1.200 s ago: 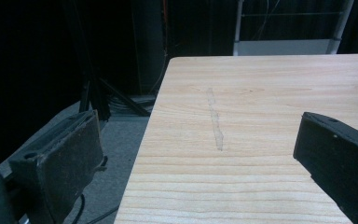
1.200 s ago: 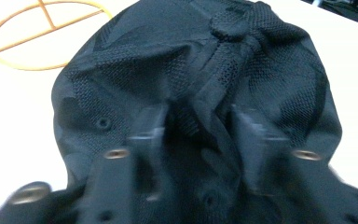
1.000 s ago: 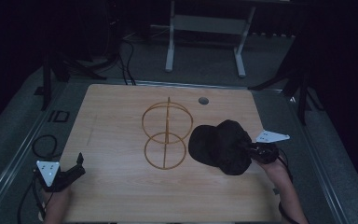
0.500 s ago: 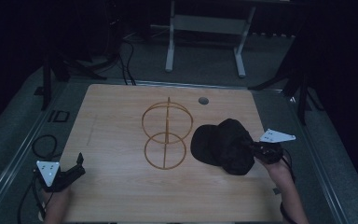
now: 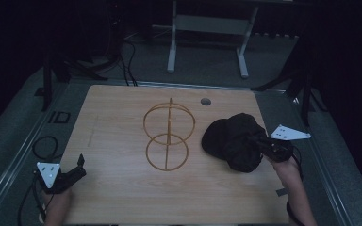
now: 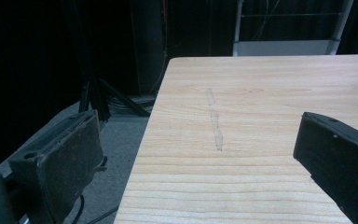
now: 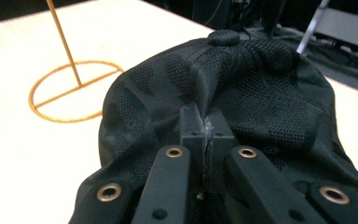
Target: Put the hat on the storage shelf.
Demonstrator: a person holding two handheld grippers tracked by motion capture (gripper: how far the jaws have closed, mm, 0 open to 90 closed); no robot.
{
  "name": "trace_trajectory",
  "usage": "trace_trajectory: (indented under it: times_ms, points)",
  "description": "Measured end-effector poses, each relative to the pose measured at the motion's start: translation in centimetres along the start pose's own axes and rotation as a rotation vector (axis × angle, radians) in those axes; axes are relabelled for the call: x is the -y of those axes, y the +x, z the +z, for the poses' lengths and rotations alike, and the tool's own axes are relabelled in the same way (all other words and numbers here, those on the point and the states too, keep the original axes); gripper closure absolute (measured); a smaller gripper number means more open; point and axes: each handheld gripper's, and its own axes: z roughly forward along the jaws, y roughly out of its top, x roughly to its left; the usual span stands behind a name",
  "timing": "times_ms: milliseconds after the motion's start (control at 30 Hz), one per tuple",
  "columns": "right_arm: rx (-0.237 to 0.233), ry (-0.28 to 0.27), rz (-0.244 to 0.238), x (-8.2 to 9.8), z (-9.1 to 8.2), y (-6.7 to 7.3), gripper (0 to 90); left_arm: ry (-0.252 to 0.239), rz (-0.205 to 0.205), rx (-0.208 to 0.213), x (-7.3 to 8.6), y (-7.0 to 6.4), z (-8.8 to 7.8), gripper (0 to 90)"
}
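High view has the right gripper [image 5: 264, 145] pinching the black cap [image 5: 233, 141] at the bench's [image 5: 118, 117] 3 o'clock, wire stand [image 5: 168, 136] bare, left gripper [image 5: 78, 168] gaping empty.

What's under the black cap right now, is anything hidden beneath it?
The black cap lies on the wooden table, pinched by the right gripper. Bare tabletop shows around it; the wire stand sits apart, beside it. The fabric covers whatever lies beneath, so I cannot tell.
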Motion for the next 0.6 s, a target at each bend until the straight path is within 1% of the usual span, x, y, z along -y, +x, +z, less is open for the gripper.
trace_trajectory:
  times_ms: [67,100,133,167,200,233,267,300,333,367,400,433,467,500,533,567,600]
  points:
    - [0.002,-0.014,-0.005,-0.4,-0.4,0.1,89.0,0.000,-0.001,0.000,0.0,0.0,0.0,1.8]
    - [-0.003,-0.032,-0.004,-0.9,-0.8,0.0,89.0,0.001,-0.001,0.000,0.0,0.0,0.0,1.8]
    - [-0.003,-0.032,-0.004,-0.9,-0.8,0.0,89.0,0.001,-0.001,0.000,0.0,0.0,0.0,1.8]
    - [-0.003,-0.049,-0.004,-1.3,-1.2,0.1,89.0,0.001,-0.001,0.000,0.0,0.0,0.0,1.8]
    - [-0.003,-0.049,-0.004,-1.3,-1.2,0.1,89.0,0.001,-0.001,0.000,0.0,0.0,0.0,1.8]
    - [-0.012,-0.067,-0.007,-1.8,-1.7,0.1,88.9,0.001,-0.001,0.000,0.0,0.0,0.0,1.8]
    - [-0.012,-0.067,-0.007,-1.8,-1.7,0.1,88.9,0.001,-0.001,0.000,0.0,0.0,0.0,1.8]
    - [-0.022,-0.085,-0.006,-2.4,-2.2,0.1,89.0,0.002,-0.001,0.000,0.0,0.0,0.0,1.8]
    - [-0.022,-0.085,-0.006,-2.4,-2.2,0.1,89.0,0.002,-0.001,0.000,0.0,0.0,0.0,1.8]
    - [-0.019,-0.094,-0.015,-2.9,-2.6,0.1,89.0,0.002,-0.001,0.000,0.0,0.0,0.0,1.8]
    - [-0.019,-0.094,-0.015,-2.9,-2.6,0.1,89.0,0.002,-0.001,0.000,0.0,0.0,0.0,1.8]
    - [-0.019,-0.101,-0.022,-3.4,-2.9,0.2,89.0,0.002,0.000,0.000,0.0,0.0,0.0,1.8]
    - [-0.019,-0.101,-0.022,-3.4,-2.9,0.2,89.0,0.002,0.000,0.000,0.0,0.0,0.0,1.8]
    - [-0.026,-0.110,-0.022,-3.9,-3.3,0.1,88.9,0.002,-0.001,0.001,0.0,0.0,0.0,1.8]
    - [-0.026,-0.110,-0.022,-3.9,-3.3,0.1,88.9,0.003,-0.001,0.000,0.0,0.0,0.0,1.8]
    - [-0.023,-0.118,-0.025,-4.5,-3.7,0.1,88.9,0.004,0.000,0.001,0.0,0.0,0.0,1.8]
    - [-0.023,-0.118,-0.025,-4.5,-3.7,0.1,88.9,0.004,0.000,0.001,0.0,0.0,0.0,1.8]
